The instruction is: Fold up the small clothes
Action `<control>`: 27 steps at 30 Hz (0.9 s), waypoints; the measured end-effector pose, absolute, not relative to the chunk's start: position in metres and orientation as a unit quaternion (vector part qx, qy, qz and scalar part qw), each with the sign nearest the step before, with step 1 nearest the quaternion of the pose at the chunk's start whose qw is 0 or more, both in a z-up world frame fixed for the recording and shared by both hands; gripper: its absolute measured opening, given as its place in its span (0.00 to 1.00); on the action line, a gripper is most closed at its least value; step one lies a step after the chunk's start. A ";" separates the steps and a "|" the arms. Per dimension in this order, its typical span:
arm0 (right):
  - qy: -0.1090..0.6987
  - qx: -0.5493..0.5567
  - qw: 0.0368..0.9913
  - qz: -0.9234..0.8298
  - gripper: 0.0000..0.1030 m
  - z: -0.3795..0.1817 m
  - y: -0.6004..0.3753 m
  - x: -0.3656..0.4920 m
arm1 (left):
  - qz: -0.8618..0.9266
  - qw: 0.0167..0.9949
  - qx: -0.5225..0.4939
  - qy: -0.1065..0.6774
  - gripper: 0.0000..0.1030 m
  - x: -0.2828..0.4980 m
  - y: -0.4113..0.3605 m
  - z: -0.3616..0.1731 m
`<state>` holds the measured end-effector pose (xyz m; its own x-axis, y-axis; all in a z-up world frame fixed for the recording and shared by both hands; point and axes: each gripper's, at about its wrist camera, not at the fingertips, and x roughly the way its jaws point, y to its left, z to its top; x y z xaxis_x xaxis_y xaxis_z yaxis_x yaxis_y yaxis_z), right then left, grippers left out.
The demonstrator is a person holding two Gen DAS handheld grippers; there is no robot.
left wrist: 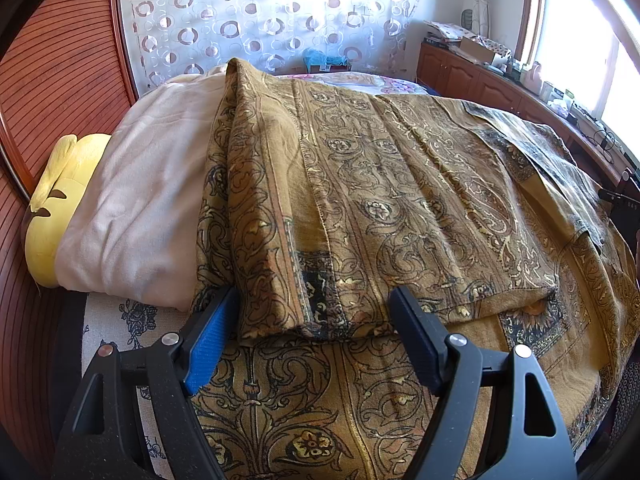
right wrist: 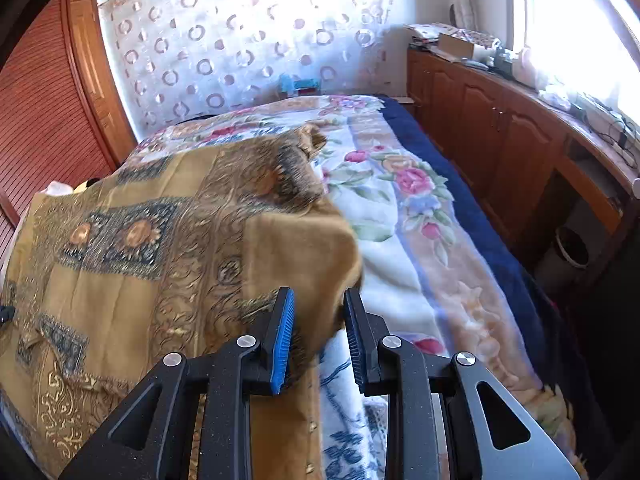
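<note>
A gold-brown patterned cloth [left wrist: 380, 200] lies partly folded on the bed, its folded layers' near edge between the jaws of my left gripper [left wrist: 316, 304]. That gripper is open and the fingers straddle the fold without pinching it. In the right wrist view the same cloth [right wrist: 140, 248] drapes over the bed's left side. Its raised corner [right wrist: 312, 248] hangs between the pads of my right gripper [right wrist: 318, 308]. The jaws stand narrowly apart around the fabric, which looks blurred.
A cream quilt [left wrist: 144, 200] and a yellow plush [left wrist: 60, 200] lie at the left. A floral blanket [right wrist: 400, 200] covers the bed. Wooden cabinets [right wrist: 500, 140] with clutter run along the right wall. A wood wardrobe [left wrist: 52, 80] stands at the left, a curtain [left wrist: 260, 20] behind.
</note>
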<state>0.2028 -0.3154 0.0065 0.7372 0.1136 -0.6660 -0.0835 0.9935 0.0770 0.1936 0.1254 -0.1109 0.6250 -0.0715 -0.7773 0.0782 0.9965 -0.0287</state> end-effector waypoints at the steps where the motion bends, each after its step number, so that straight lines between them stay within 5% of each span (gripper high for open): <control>1: 0.358 0.023 0.932 0.049 0.26 0.007 -0.318 0.204 | -0.042 0.901 0.004 0.431 0.76 0.194 0.125 -0.111; 11: 0.377 0.028 0.924 0.061 0.31 0.001 -0.316 0.225 | -0.041 0.901 0.005 0.431 0.76 0.194 0.125 -0.111; 13: 0.373 0.020 0.925 0.071 0.19 0.004 -0.314 0.224 | -0.044 0.902 -0.001 0.430 0.73 0.194 0.125 -0.110; 18: 0.367 -0.018 0.925 0.093 0.06 0.011 -0.306 0.217 | -0.048 0.907 -0.026 0.418 0.49 0.190 0.132 -0.105; 25: 0.365 -0.033 0.925 0.100 0.04 0.018 -0.304 0.213 | -0.063 0.907 -0.058 0.412 0.06 0.192 0.146 -0.097; 27: 0.365 -0.035 0.925 0.102 0.03 0.019 -0.302 0.213 | -0.059 0.912 -0.048 0.402 0.04 0.190 0.144 -0.092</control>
